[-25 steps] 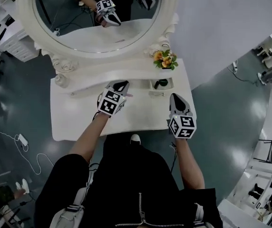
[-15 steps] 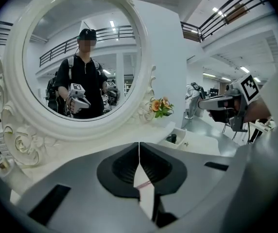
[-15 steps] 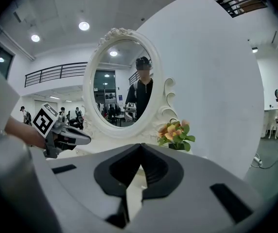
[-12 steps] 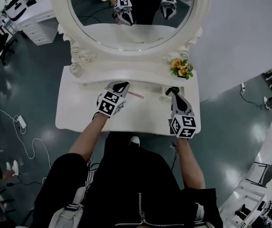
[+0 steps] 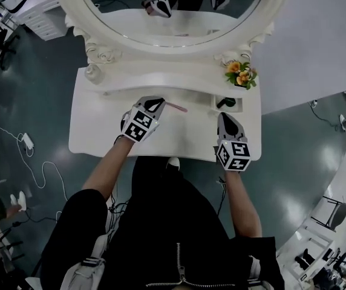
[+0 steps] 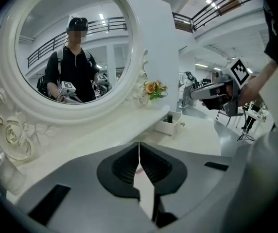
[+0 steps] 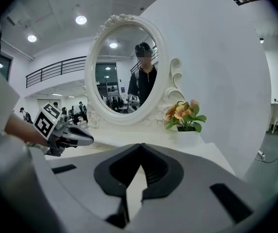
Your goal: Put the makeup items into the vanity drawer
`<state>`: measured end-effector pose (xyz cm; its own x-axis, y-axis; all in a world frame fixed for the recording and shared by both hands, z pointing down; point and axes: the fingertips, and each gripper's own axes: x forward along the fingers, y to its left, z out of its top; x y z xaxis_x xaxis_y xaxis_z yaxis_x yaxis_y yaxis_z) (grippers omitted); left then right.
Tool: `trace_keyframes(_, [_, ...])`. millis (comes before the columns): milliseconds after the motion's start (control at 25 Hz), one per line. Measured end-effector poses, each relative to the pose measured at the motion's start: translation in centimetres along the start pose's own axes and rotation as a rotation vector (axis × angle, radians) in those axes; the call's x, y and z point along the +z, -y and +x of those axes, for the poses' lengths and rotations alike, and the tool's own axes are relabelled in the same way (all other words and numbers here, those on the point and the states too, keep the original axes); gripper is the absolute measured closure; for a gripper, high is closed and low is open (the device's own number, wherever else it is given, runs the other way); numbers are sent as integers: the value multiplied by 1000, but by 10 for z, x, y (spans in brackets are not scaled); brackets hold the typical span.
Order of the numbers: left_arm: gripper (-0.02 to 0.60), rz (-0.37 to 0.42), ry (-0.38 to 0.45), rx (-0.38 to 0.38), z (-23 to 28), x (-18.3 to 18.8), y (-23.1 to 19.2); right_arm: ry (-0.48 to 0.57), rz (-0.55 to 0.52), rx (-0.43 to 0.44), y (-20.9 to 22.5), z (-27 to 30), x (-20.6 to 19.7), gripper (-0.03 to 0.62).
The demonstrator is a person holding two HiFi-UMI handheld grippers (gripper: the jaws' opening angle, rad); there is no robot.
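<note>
While left tool (image 5: 155, 103) and right tool (image 5: 225, 116) hover closed, one pink stick (image 5: 176, 107) lies near one drawer (image 5: 216, 109).

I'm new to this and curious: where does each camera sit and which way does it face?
Head view: on the person's head, looking steeply down at the vanity table; shows arms, torso, left gripper, right gripper.
Left gripper view: on the left gripper, facing the mirror and open drawer; its shut jaws show.
Right gripper view: on the right gripper, facing mirror and flowers; its shut jaws show.
Shared: both gripper views see the mirror and each other's gripper.
</note>
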<state>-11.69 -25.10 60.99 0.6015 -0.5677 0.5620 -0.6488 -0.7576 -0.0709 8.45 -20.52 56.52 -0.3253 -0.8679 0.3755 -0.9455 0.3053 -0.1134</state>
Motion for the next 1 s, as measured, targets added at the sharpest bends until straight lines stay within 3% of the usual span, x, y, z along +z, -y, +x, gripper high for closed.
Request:
trace_keyframes(160, [557,50,6,-53,8,-2,2,-19,16,-5,-1,4,-9,589])
trace_keyframes(240, [408,68,7,-89,10,-1,5,-21,23,-12,1,3,-12,589])
trace_keyframes(320, [370,94,14,-114,11,1,7,-25,29,-22,4,1,-15,589])
trace_keyframes(600, [382,195,-48,-215,33,-9,13,-36,49,-57,13,-4,-22,589])
trace_keyframes(760, [390,289,-147,-300,56,-29,25,-46,62,-80,16,-9,-27,589])
trace_keyframes(1000, [402,310,-296,-390,90,-64,30,-63,87,-136,28,-23,-38,589])
